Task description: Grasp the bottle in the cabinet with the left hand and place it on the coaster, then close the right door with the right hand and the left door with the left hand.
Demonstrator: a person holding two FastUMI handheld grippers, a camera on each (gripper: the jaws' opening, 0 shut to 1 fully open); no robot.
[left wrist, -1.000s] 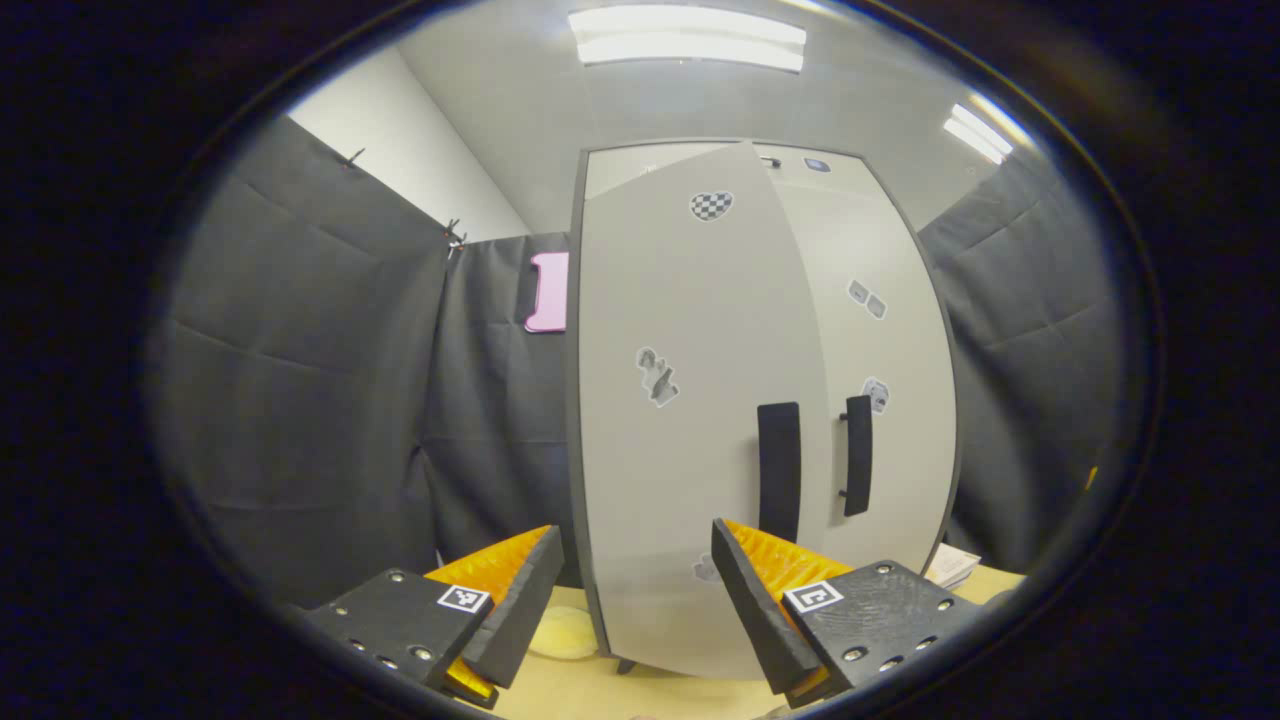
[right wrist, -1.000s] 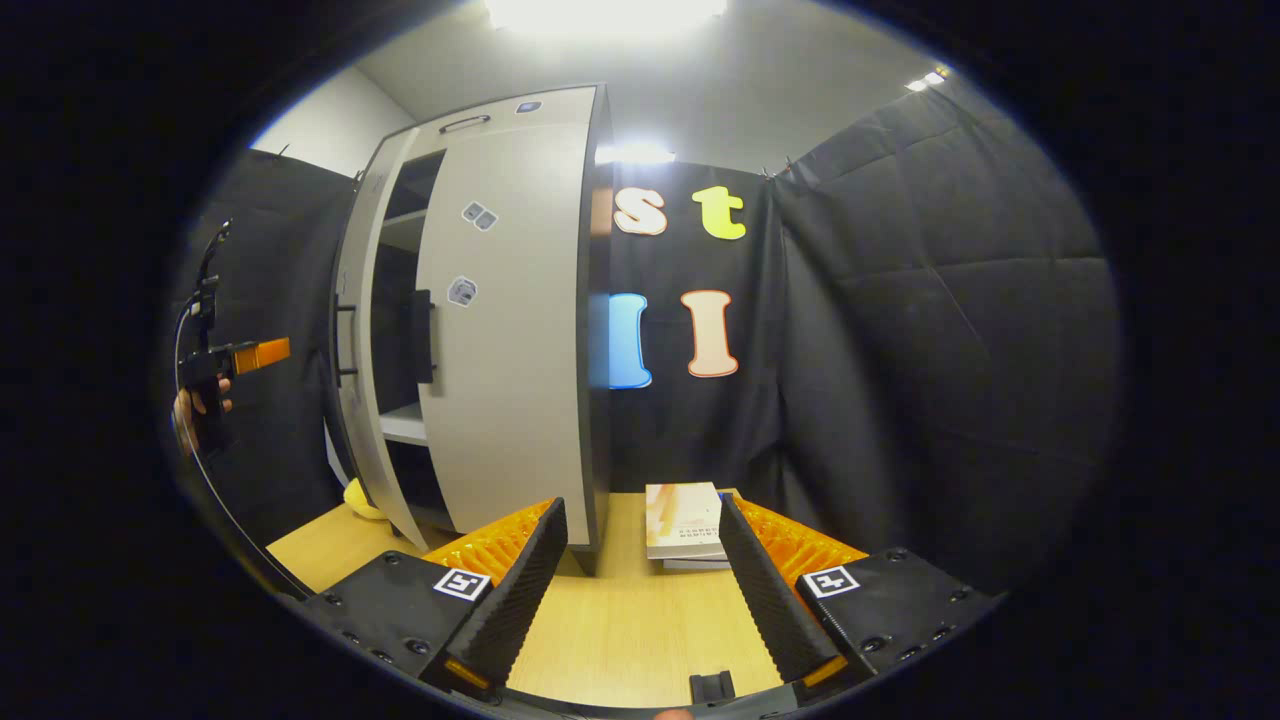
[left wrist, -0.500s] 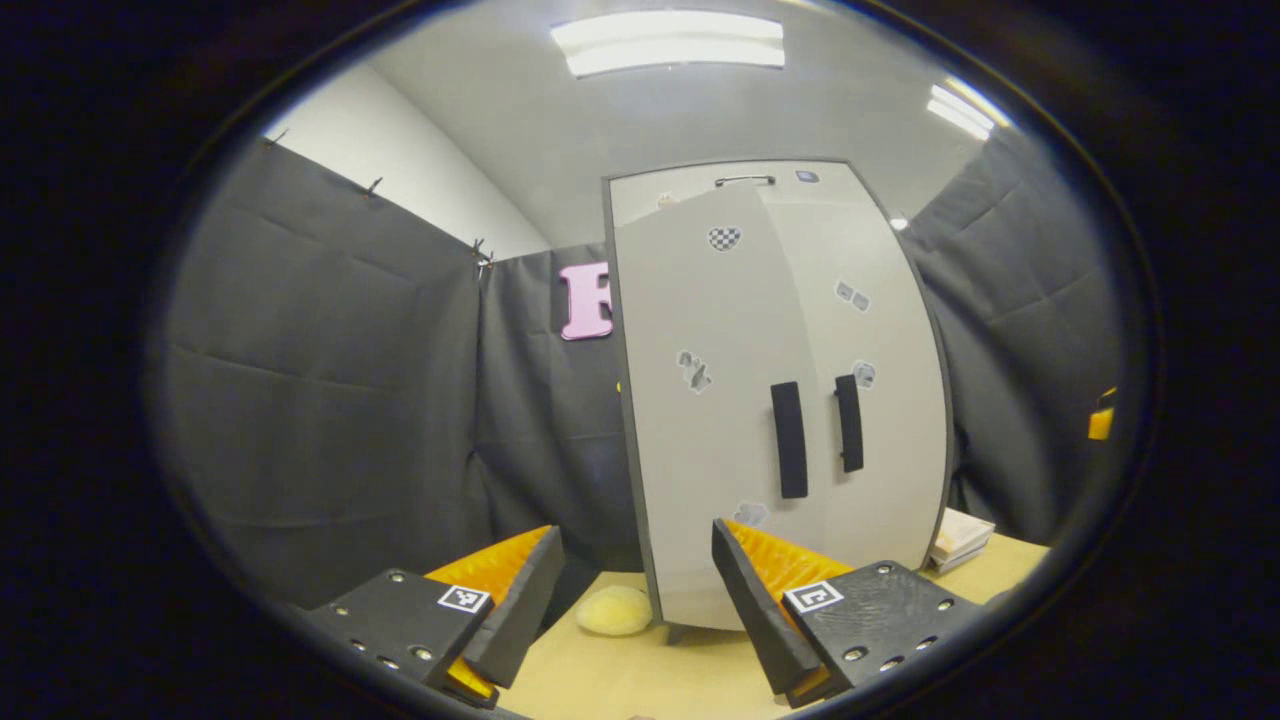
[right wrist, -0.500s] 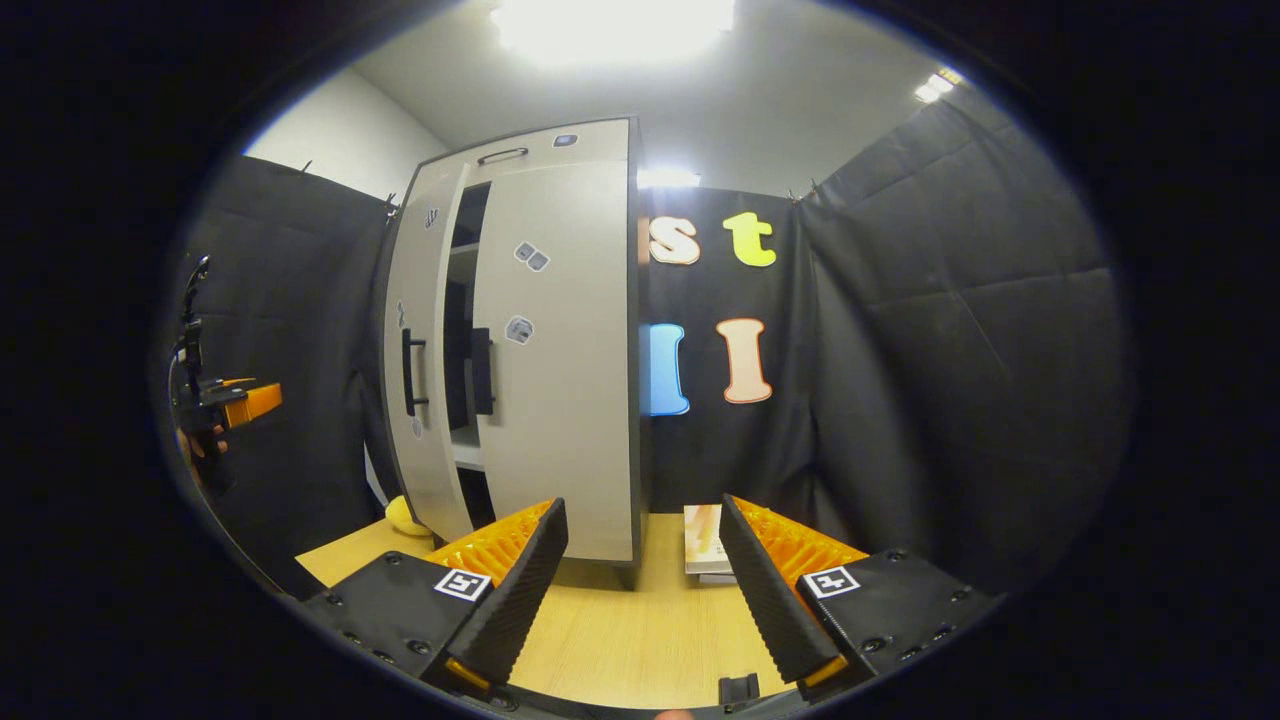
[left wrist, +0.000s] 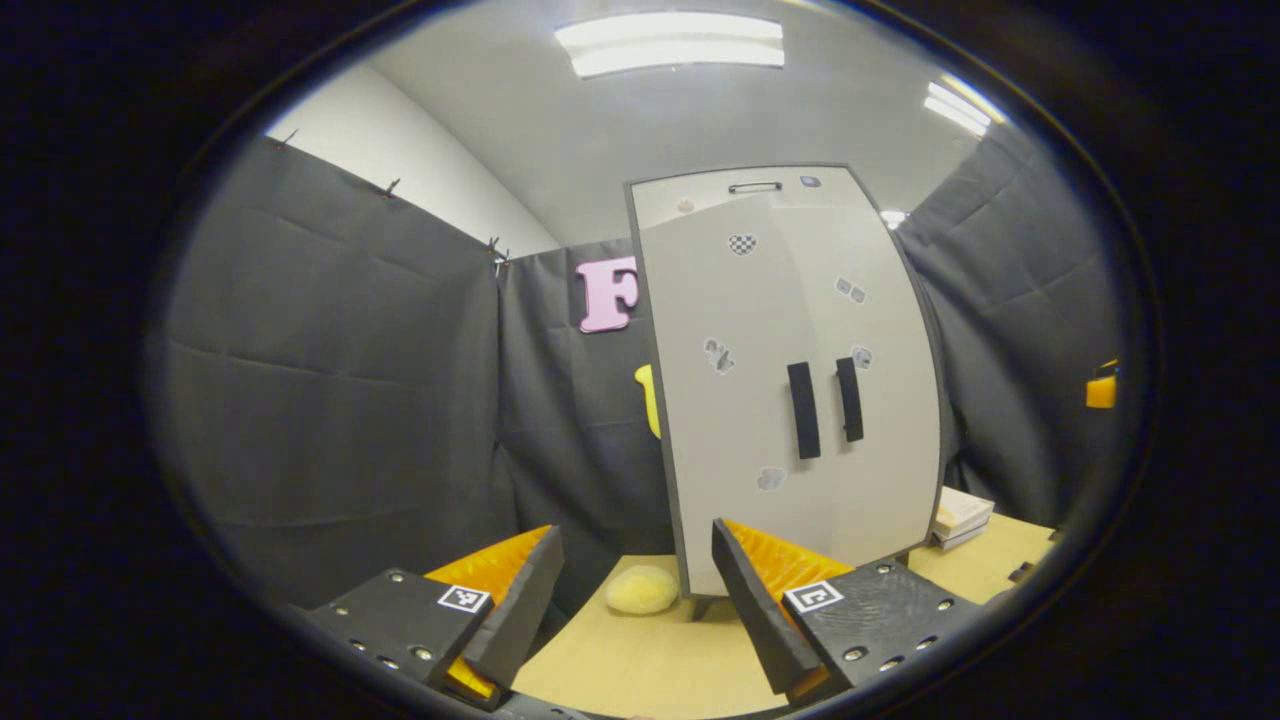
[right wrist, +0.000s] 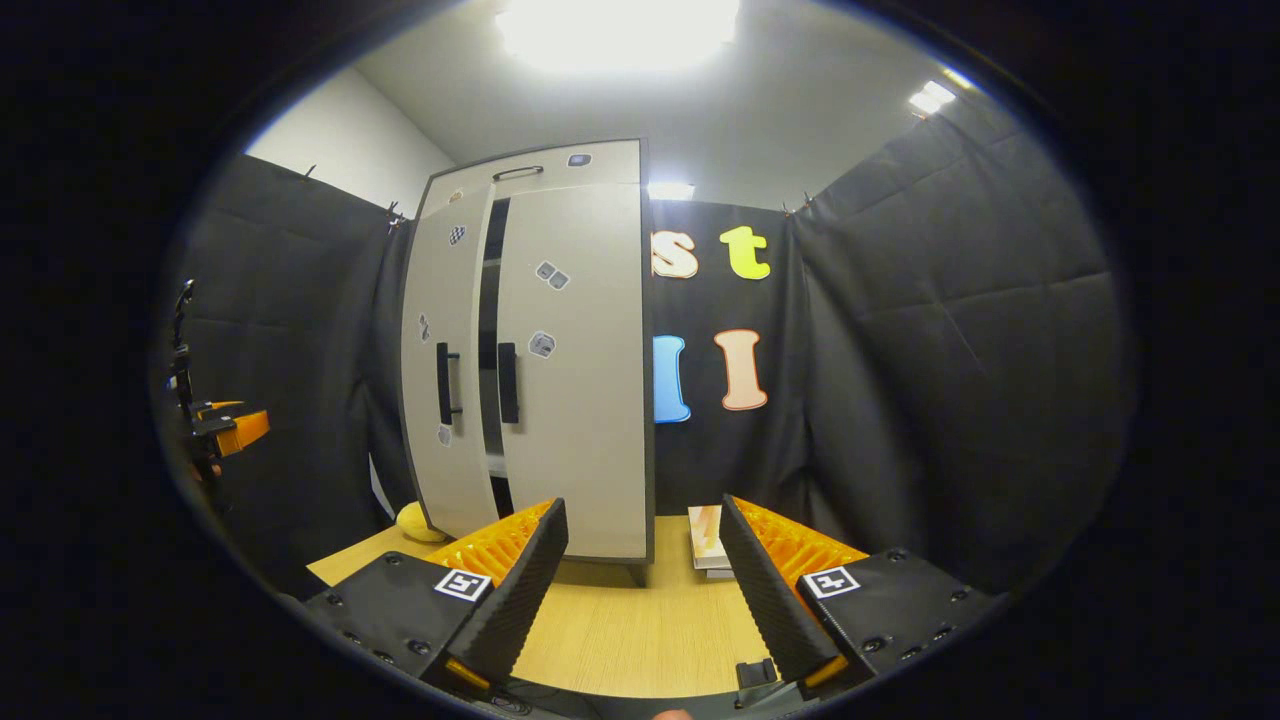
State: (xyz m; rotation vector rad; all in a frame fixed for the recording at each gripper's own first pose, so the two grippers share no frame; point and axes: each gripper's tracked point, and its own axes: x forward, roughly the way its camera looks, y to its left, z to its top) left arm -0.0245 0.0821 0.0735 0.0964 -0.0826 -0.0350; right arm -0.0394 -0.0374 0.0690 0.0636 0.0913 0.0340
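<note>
Both grippers have backed away from the cabinet [left wrist: 790, 390] since a second ago, and its left door [right wrist: 445, 380] has swung almost shut; a dark slit remains beside the right door [right wrist: 580, 370]. I cannot see the bottle or coaster. Smooth grey panels, black bar handles, pale wooden surface [right wrist: 640, 630]. Left gripper [left wrist: 635, 600] and right gripper [right wrist: 640, 590] stand wide, empty.

**Around the booth**

A yellow sponge-like lump [left wrist: 641, 590] lies on the wooden table [right wrist: 640, 640]. A small stack of books [right wrist: 708, 543] rests near the black curtain [right wrist: 950, 380]. Ceiling light panels [left wrist: 670, 43] glow overhead, and a white wall [left wrist: 400, 170] shows above the curtain.
</note>
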